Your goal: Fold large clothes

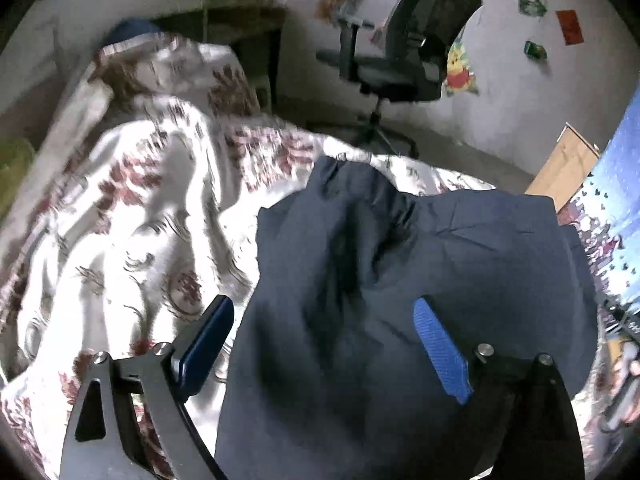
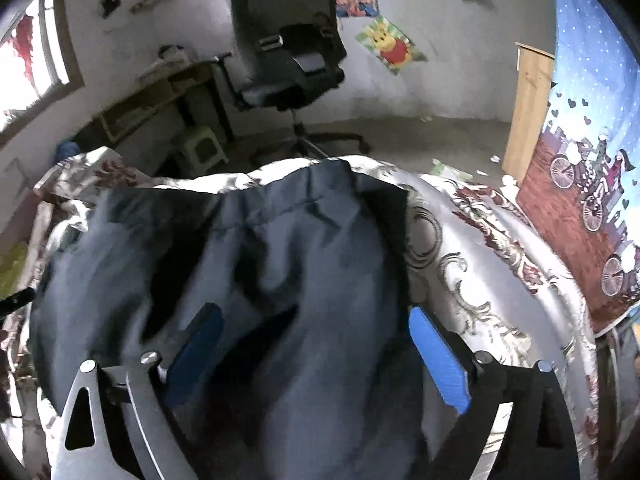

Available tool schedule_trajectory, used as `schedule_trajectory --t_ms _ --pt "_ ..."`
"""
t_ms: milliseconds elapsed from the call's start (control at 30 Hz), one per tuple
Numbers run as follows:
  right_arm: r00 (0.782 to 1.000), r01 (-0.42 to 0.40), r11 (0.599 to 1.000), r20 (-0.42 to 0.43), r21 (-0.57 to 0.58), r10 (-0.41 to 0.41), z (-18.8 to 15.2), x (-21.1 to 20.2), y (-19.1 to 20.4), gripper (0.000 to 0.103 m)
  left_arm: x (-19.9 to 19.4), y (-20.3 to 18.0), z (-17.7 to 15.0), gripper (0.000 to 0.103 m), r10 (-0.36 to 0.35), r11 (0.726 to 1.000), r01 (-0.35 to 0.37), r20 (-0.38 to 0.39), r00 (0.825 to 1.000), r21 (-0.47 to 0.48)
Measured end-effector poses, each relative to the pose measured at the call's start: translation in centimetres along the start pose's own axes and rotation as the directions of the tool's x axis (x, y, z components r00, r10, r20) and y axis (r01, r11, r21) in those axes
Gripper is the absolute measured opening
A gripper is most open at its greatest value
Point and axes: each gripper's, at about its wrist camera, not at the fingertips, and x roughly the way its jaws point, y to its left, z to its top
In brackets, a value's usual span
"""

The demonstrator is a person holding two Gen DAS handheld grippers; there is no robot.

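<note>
A large dark blue garment lies rumpled on a bed covered by a white spread with red flowers. My left gripper hangs over the garment's left side with its jaws wide apart. Its left finger is over the spread and its right finger is over the cloth. In the right wrist view the garment looks grey-blue, with a stitched hem at the far edge. My right gripper stands open above its right side. Neither gripper's pads press on the cloth.
Past the bed's far edge stands a black office chair on a bare floor. A desk and a small stool are to its left. A wooden panel and a blue patterned curtain are at the right.
</note>
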Motion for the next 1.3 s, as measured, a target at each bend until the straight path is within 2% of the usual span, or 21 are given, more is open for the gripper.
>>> schedule_trajectory --t_ms 67,133,333,467,633,700,1000,1200,1300 --pt "0.999 -0.017 1.0 0.034 0.017 0.016 -0.7 -0.8 0.3 0.101 -1.2 -0.8 -0.9 0.091 -0.001 1.0 0.0 0.045 0.999 0.023" --pt "0.997 -0.037 0.999 0.072 0.035 0.035 -1.2 -1.7 0.8 0.103 -2.3 -1.8 -1.4 0.102 -0.007 0.999 0.004 0.079 0.997 0.041" --pt "0.984 -0.028 1.0 0.177 0.0 0.028 -2.6 -5.3 2.2 0.103 -6.0 -5.8 -2.7 0.102 -0.065 0.991 0.04 0.199 0.978 0.127" --pt "0.967 -0.015 0.999 0.253 -0.032 0.023 -2.8 -7.8 3.3 0.103 -7.6 -7.6 -3.0 0.102 -0.104 0.986 0.069 0.242 0.965 0.149" --pt "0.941 -0.036 0.998 0.335 -0.057 0.053 -3.0 -10.8 4.4 0.103 -9.9 -9.1 -3.7 0.102 -0.144 0.983 0.1 0.301 0.943 0.156" --pt "0.933 -0.043 0.997 0.354 -0.069 0.065 -3.1 -11.6 4.9 0.103 -10.9 -9.6 -3.8 0.102 -0.152 0.981 0.104 0.324 0.934 0.161" --pt "0.908 -0.064 0.99 0.405 -0.123 0.109 -4.1 -14.5 7.2 0.103 -13.7 -10.0 -5.3 0.102 -0.17 0.977 0.11 0.361 0.917 0.181" --pt "0.895 -0.07 0.987 0.427 -0.147 0.128 -5.4 -16.2 7.9 0.103 -15.5 -10.0 -6.4 0.102 -0.159 0.979 0.092 0.399 0.903 0.183" --pt "0.893 -0.068 0.986 0.432 -0.154 0.129 -5.8 -16.9 8.3 0.103 -16.1 -9.9 -6.9 0.102 -0.158 0.981 0.095 0.403 0.901 0.172"
